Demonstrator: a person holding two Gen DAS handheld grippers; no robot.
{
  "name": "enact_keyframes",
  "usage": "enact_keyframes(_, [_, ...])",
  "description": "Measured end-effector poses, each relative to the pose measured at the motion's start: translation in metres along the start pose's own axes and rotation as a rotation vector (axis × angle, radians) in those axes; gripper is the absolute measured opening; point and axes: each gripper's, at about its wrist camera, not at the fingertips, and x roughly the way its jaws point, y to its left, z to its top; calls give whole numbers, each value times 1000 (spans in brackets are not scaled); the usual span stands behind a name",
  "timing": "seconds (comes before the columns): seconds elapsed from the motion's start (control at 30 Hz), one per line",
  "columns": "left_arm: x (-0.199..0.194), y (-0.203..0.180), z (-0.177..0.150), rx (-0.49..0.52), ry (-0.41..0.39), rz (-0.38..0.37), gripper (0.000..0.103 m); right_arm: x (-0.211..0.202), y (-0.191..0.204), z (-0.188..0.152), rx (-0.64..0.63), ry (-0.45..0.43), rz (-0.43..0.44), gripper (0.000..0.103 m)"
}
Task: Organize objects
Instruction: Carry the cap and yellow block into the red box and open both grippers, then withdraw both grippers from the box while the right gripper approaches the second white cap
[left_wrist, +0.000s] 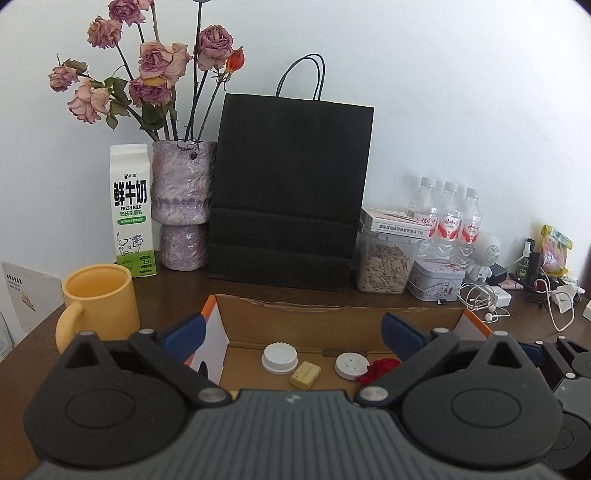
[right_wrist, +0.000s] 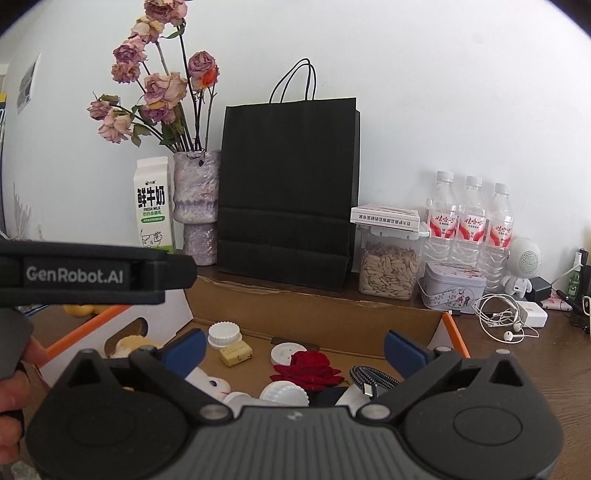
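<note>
Your left gripper (left_wrist: 291, 334) and right gripper (right_wrist: 295, 347): fingers spread apart, gripping nothing, both poised over cardboard box (right_wrist: 317, 314). Box holds ribbed white caps (right_wrist: 224, 334), yellow block (right_wrist: 236, 355), red rose (right_wrist: 308, 367), braided cable (right_wrist: 371, 378). Behind box on dark wooden desk (right_wrist: 517, 354): black paper bag (right_wrist: 288, 192), seed jar (right_wrist: 388, 273), milk carton (left_wrist: 131, 210). Yellow mug (left_wrist: 99, 301) beside box's left edge.
</note>
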Motion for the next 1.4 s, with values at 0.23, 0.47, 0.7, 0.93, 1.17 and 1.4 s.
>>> enact_keyframes(0.23, [-14,-2,-1,19,-23,-17,103,-17,6,-1,-25,-26,5,103])
enact_keyframes(0.47, [-37,-7,3,32,-57,-39,103,-42,13,1,-52,-56,12,103])
enact_keyframes(0.7, [-69,-3,-4,20,-64,-60,103,-72,16,-5,-55,-64,17,103])
enact_keyframes(0.93, [-99,0,-17,33,-50,-72,103,-108,17,-19,-67,-56,16,103])
enact_keyframes(1.17, [-120,6,-30,44,-16,-60,103,-135,23,-42,-90,-6,21,103])
enact_keyframes(1.4, [-140,15,-43,60,15,-43,103,-156,22,-63,-101,53,23,103])
